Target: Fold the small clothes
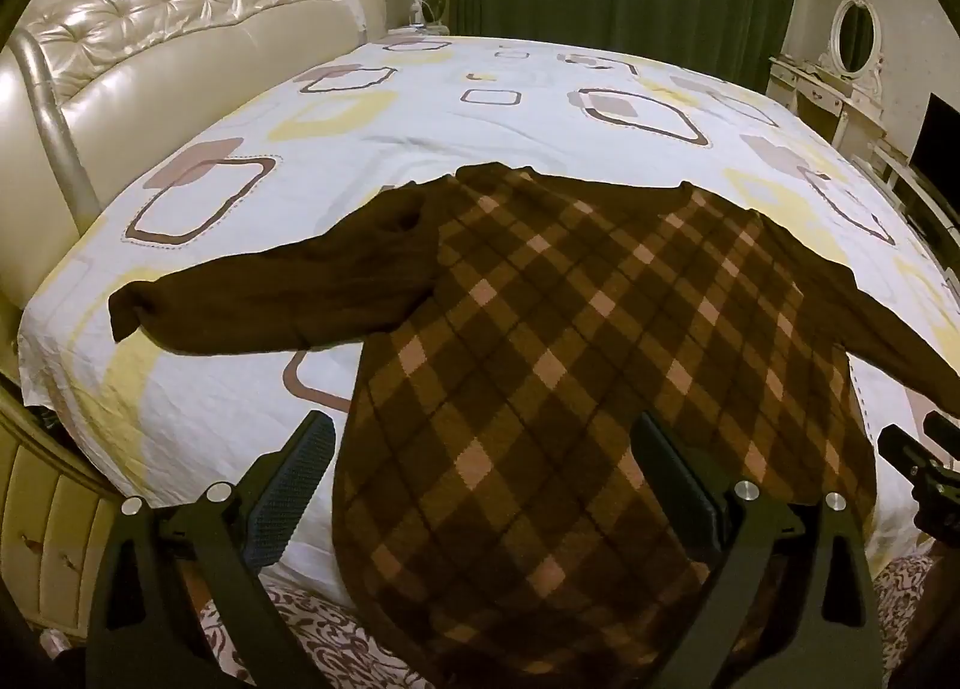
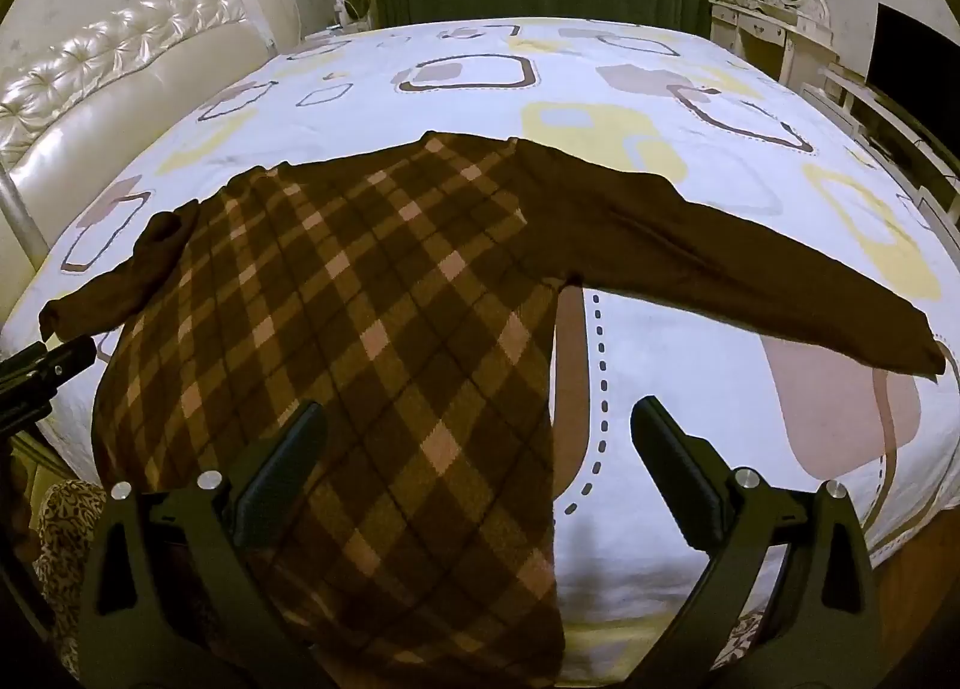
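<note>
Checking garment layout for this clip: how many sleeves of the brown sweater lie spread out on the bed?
2. Left sleeve stretches toward the headboard side; right sleeve stretches toward the dresser side. Both lie flat on the sheet, neither is folded yet.

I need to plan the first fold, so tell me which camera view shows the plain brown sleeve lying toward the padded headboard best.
The left wrist view: that plain brown sleeve lies there whole, shoulder to cuff, on the patterned bedsheet. The right wrist view shows it small at the picture's left edge, partly behind the left gripper's tip.

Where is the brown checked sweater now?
The brown checked sweater lies spread flat on the bed sheet, sleeves out to both sides, its hem at the near bed edge.
</note>
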### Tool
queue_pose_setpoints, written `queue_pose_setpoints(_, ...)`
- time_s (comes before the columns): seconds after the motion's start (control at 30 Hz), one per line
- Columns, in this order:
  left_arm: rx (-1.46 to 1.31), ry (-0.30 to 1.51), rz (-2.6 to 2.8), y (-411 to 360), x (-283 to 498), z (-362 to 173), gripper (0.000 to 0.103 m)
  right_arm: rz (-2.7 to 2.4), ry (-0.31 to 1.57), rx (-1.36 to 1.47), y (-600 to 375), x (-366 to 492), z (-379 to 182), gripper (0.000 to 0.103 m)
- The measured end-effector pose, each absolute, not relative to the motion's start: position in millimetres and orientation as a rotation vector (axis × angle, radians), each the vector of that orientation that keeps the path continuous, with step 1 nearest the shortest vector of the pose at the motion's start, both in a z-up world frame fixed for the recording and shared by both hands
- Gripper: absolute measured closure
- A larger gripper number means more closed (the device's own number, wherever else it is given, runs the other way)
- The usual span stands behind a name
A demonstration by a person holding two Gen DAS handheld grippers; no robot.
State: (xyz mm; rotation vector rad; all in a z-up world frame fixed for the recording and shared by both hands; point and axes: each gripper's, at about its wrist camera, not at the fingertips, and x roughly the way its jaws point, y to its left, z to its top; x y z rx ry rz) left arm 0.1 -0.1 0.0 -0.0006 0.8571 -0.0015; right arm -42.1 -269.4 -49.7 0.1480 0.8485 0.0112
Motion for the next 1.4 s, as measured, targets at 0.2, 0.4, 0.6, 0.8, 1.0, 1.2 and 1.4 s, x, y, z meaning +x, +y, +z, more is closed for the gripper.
queue_pose_setpoints(0.2,-0.001,0.855,0.000,-2.7,0.0,-1.0,0.005,0.011,0.852,0.149,-268.8,-42.6,-50.7,0.002)
queue_pose_setpoints(0.4,-0.011,0.858,-0.008,-6.1,-0.6,-2.1,0.005,0.010,0.855,0.155,-268.7,-42.2,-53.6,0.002)
queue_pose_setpoints(0.6,-0.028,0.861,-0.018,-4.9,1.3,0.3,0.005,0.007,0.858,0.158,-269.0,-42.0,-53.8,0.002)
queue_pose_setpoints(0.8,-0.028,0.863,-0.021,-2.1,-1.5,-2.7,0.005,0.006,0.867,0.159,-269.3,-41.2,-57.4,0.002)
queue_pose_setpoints(1.0,-0.001,0.872,-0.006,-4.0,-0.8,-7.1,0.005,0.000,0.876,0.172,-273.2,-40.0,-60.9,0.002)
queue_pose_setpoints(1.2,0.007,0.866,-0.007,-3.8,-0.4,-10.8,0.005,-0.012,0.878,0.191,-281.6,-38.2,-62.2,0.002)
queue_pose_setpoints(1.4,0.044,0.889,0.009,-3.9,3.5,-17.8,0.005,0.000,0.891,0.232,-296.4,-34.0,-61.2,0.002)
